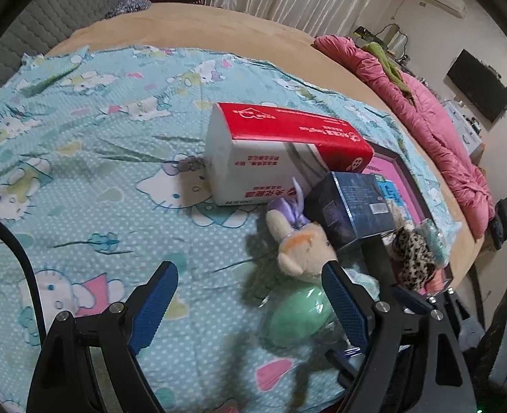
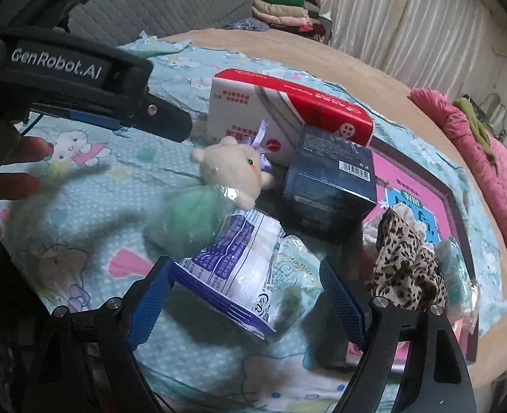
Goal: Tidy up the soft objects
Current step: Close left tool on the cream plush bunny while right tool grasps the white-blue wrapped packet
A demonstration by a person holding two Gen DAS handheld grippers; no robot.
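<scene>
A cream plush toy [image 1: 299,244] with a green body [image 1: 301,316] and purple bow lies on the blue patterned sheet [image 1: 98,179]; it also shows in the right wrist view [image 2: 232,172]. My left gripper [image 1: 253,306] is open and empty, its right finger beside the toy. My right gripper [image 2: 246,299] is open, its fingers on either side of a white and purple soft pack [image 2: 239,275]. A pale wipes packet [image 2: 294,272] lies beside it. A leopard-print cloth [image 2: 404,268] rests on the pink tray [image 2: 446,192], also seen in the left wrist view [image 1: 415,258].
A red and white tissue pack [image 1: 274,151] and a dark blue box [image 1: 349,206] stand behind the toy. A pink quilt [image 1: 435,130] lies at the bed's right edge. Folded clothes [image 2: 284,10] are stacked at the back. The left gripper's body [image 2: 81,89] crosses the right wrist view.
</scene>
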